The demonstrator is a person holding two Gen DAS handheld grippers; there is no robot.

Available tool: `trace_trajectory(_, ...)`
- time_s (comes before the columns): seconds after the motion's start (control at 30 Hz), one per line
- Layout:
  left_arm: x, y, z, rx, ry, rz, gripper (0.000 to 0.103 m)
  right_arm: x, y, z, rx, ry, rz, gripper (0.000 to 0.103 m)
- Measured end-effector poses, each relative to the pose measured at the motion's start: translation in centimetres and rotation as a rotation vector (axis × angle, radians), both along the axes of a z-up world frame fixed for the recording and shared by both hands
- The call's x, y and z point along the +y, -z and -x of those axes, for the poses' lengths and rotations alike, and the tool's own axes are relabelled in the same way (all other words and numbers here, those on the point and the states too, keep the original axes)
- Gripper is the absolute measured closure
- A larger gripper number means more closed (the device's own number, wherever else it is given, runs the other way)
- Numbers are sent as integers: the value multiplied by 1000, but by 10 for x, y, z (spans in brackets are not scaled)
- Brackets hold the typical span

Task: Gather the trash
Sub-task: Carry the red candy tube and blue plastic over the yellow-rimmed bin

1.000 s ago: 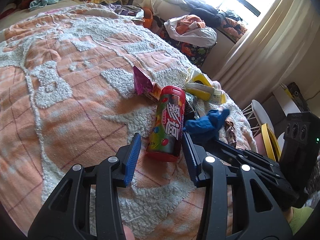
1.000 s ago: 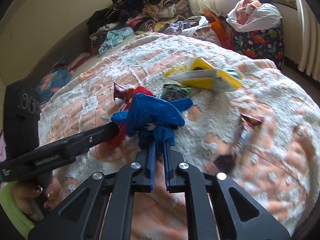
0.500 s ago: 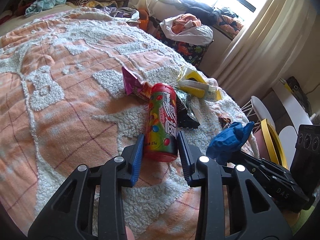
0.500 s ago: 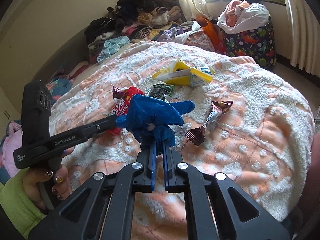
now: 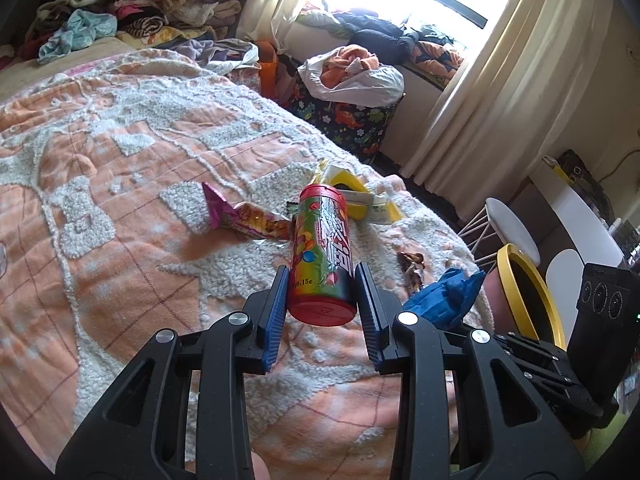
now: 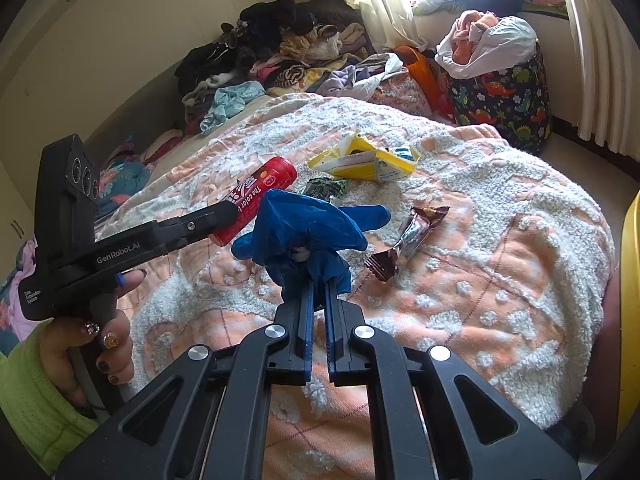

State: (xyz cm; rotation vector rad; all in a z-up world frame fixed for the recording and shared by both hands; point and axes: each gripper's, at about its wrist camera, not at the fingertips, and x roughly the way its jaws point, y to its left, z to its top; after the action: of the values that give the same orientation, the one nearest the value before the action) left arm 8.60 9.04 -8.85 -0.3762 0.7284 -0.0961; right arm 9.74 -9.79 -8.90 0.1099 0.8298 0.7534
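Note:
My left gripper (image 5: 322, 280) is shut on a red candy tube (image 5: 323, 256) and holds it lifted off the orange-and-white blanket (image 5: 120, 216); the tube also shows in the right wrist view (image 6: 256, 200). My right gripper (image 6: 319, 288) is shut on a crumpled blue glove (image 6: 304, 232), also seen in the left wrist view (image 5: 444, 300). On the blanket lie a pink snack wrapper (image 5: 244, 220), a yellow carton (image 6: 368, 160), a green-black wrapper (image 6: 324, 188) and a brown candy wrapper (image 6: 412, 236).
A yellow-rimmed bin (image 5: 528, 292) stands past the bed's right edge, beside a white stool (image 5: 508, 228). A dinosaur-print hamper (image 6: 500, 100) with a white bag sits by the curtains. Piled clothes (image 6: 280, 48) fill the far end of the bed.
My left gripper closed on the candy tube and raised it off the blanket. My right gripper pulled back toward the bed's edge with the blue glove still held.

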Motion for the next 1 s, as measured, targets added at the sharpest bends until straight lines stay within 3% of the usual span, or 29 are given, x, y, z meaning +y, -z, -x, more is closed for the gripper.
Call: trace_trajectory(1.0,-65,-31,2,-63,114,-52,77,-72,-33,12,-70,123,-55,98)
